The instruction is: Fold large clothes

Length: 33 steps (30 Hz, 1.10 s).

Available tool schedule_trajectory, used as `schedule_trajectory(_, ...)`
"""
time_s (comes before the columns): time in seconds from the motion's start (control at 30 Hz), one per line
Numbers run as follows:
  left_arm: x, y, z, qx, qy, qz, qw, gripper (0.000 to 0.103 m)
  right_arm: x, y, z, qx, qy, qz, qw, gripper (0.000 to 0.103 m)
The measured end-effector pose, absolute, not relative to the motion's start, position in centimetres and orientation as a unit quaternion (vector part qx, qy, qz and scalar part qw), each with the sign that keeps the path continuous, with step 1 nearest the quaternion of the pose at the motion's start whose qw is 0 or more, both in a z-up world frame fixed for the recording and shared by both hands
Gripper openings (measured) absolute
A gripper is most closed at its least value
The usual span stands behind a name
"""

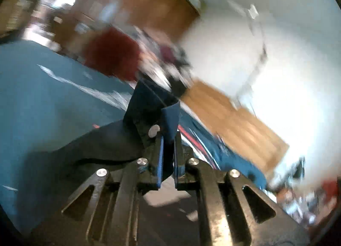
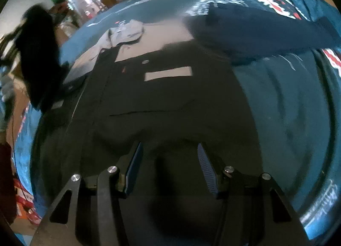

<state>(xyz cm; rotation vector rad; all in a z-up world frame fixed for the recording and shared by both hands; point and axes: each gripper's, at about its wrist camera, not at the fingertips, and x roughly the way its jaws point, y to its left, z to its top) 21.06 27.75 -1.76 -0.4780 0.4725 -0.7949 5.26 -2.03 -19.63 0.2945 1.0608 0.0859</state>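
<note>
The left claw [image 1: 168, 139] pinches a snap-buttoned cuff of the dark jacket [image 2: 162, 101], which lies spread on the blue cloth [image 2: 287, 118]. The right claw [image 2: 169, 160], spread wide, hovers over its near hem. Fast lifting could tug the cuff free.

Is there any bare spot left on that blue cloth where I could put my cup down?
Yes: the blue cloth lies bare right of the dark garment, below its navy sleeve. The middle is crowded by the garment, under the open right tongs.
</note>
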Motion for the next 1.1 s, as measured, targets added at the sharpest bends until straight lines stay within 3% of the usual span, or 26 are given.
schedule_trajectory(0.03,22.2,25.4,-3.1,-0.243,0.246,-0.393,0.852,0.009,5.2,-2.7,-19.8,0.149,0.505,0.04,0.849,0.059)
schedule_trajectory(0.13,24.6,18.4,-7.4,-0.241,0.319,-0.415,0.817,0.032,4.8,-3.9,-20.3,0.182,0.507,0.041,0.841,0.062)
schedule_trajectory(0.27,22.5,16.6,-10.7,-0.223,0.372,-0.427,0.793,0.035,4.9,-4.2,-19.6,0.182,0.5,0.066,0.844,0.066)
schedule_trajectory(0.33,20.7,19.6,-10.6,-0.211,0.361,-0.415,0.808,0.038,6.2,-4.0,-19.0,0.179,0.493,0.085,0.847,0.067)
schedule_trajectory(0.47,17.7,29.4,-10.4,-0.197,0.312,-0.339,0.865,0.058,13.0,-3.6,-18.0,0.2,0.478,0.134,0.844,0.068)
schedule_trajectory(0.63,16.6,41.6,-14.9,-0.265,0.31,-0.178,0.896,0.058,22.3,-1.6,-19.9,0.187,0.497,0.151,0.834,0.068)
schedule_trajectory(0.83,15.9,45.4,-20.7,-0.341,0.316,-0.132,0.875,0.058,28.1,0.3,-22.4,0.168,0.537,0.127,0.817,0.067)
schedule_trajectory(0.97,16.4,44.5,-20.6,-0.34,0.312,-0.13,0.877,0.058,28.5,1.8,-22.4,0.144,0.539,0.129,0.82,0.047)
schedule_trajectory(1.03,16.6,44.4,-20.5,-0.34,0.311,-0.131,0.878,0.058,28.5,1.9,-22.3,0.146,0.535,0.129,0.822,0.008)
schedule_trajectory(1.1,16.1,45.2,-19.9,-0.344,0.308,-0.132,0.877,0.058,28.0,0.5,-21.6,0.167,0.519,0.131,0.828,0.006)
